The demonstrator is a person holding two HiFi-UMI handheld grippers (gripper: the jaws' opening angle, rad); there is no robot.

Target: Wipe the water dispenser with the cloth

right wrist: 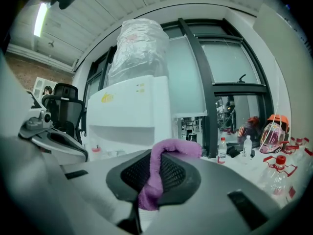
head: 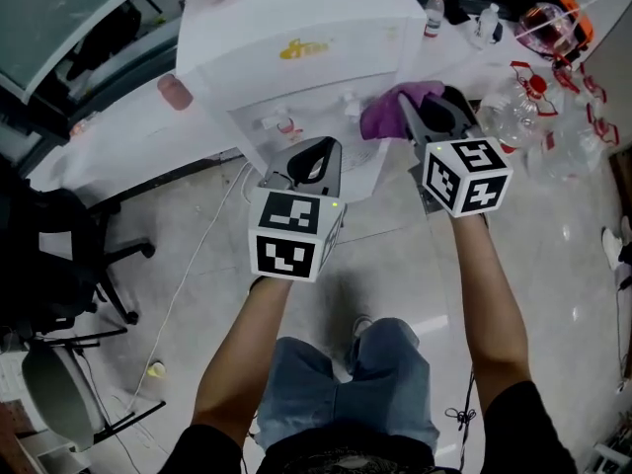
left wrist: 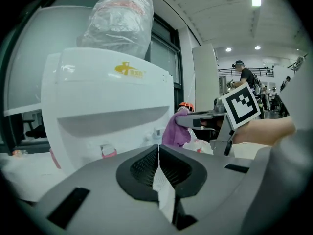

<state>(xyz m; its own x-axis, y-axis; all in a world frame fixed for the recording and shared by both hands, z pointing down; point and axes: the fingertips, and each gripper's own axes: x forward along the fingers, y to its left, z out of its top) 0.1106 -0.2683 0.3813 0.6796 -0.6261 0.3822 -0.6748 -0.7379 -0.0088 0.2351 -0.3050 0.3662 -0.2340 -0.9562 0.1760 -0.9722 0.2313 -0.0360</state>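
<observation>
The white water dispenser (head: 296, 38) stands ahead of me, with a plastic-wrapped bottle (left wrist: 120, 18) on top. My right gripper (head: 415, 117) is shut on a purple cloth (head: 390, 107), and the cloth is held against the right side of the dispenser's tap recess. In the right gripper view the cloth (right wrist: 159, 175) is folded between the jaws, with the dispenser (right wrist: 132, 111) just beyond. My left gripper (head: 314, 161) hangs lower, in front of the recess, shut and empty. The left gripper view shows the dispenser (left wrist: 107, 106), its red tap (left wrist: 108, 151) and the cloth (left wrist: 173, 131).
Several clear plastic bottles (head: 513, 107) with red caps crowd the floor at the right. A black office chair (head: 49, 255) stands at the left. A white cable (head: 193, 275) runs over the floor. Small bottles (head: 433, 13) sit on the surface behind the dispenser.
</observation>
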